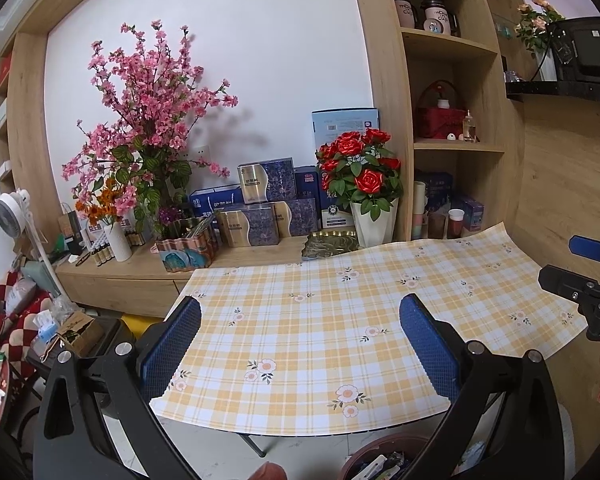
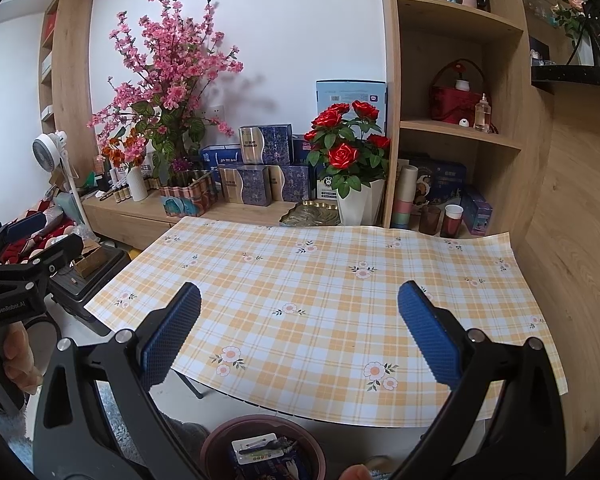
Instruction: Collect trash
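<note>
1. The round brown plastic bin (image 2: 265,450) sits on the floor just below the near edge of the table, at the bottom of both views. In the right wrist view it holds a white card package (image 2: 259,449) lying on darker wrappers; the left wrist view shows only part of its rim (image 1: 374,454) and some packaging inside.
2. The yellow and white checked tablecloth with small flower prints (image 2: 320,300) covers the table above the bin, its far right corner curling up near the shelves.
3. The left gripper (image 1: 300,344) hangs over the near part of the cloth, its blue textured pads (image 1: 172,344) spread wide with nothing between them.
4. The right gripper (image 2: 300,332) is likewise spread wide and empty above the cloth, blue pads (image 2: 430,336) well apart.
5. Each gripper appears at the edge of the other's view, with fingers of the person's hand (image 2: 18,354) wrapped on the handle.
6. Behind the table, a wooden sideboard (image 2: 128,210) carries a white pot of red roses (image 2: 350,160), a tall pink blossom arrangement (image 2: 172,76), blue and gold gift boxes (image 2: 266,172) and a green leaf-shaped tray (image 2: 310,213).
7. To the left stands a white pedestal fan (image 2: 48,152); to the right, wooden shelves (image 2: 460,132) hold jars, a red basket (image 2: 456,98) and cups.
</note>
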